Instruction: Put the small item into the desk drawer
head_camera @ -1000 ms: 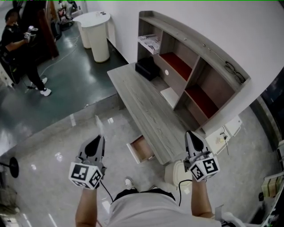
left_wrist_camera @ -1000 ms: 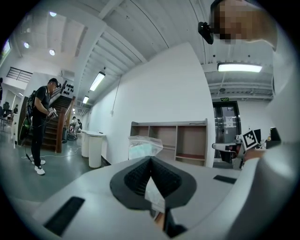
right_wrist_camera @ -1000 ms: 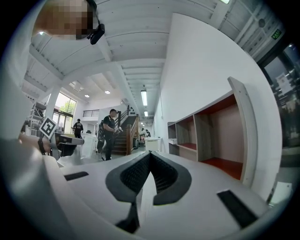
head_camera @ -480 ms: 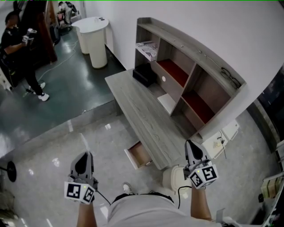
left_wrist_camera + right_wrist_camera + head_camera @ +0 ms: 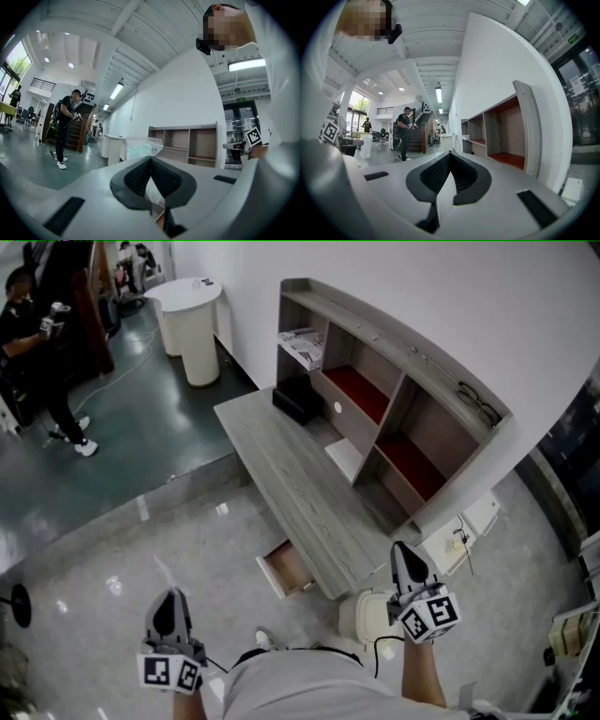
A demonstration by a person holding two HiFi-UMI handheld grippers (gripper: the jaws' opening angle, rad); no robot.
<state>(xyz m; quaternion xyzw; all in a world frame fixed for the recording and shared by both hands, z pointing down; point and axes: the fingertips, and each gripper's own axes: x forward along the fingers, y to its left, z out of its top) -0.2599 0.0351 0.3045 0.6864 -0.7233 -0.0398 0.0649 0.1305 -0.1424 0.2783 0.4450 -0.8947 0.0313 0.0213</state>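
Head view: both tools sit low in frame, left tool (image 5: pixel 167 596) and right tool (image 5: pixel 401 549), each clenched on nothing. At centre the drawer (image 5: pixel 286 568) stands open under the tabletop (image 5: pixel 281 465) edge; a black box (image 5: pixel 298 399), probably the item, lies upper centre, well apart from both. Risk: reaching in with shut jaws would only shove it away

Large open office hall, grey desk (image 5: pixel 291 486) with shelf hutch (image 5: pixel 405 390) ahead of the fingers, glossy floor (image 5: pixel 94 559), staircase (image 5: pixel 423 135) beyond
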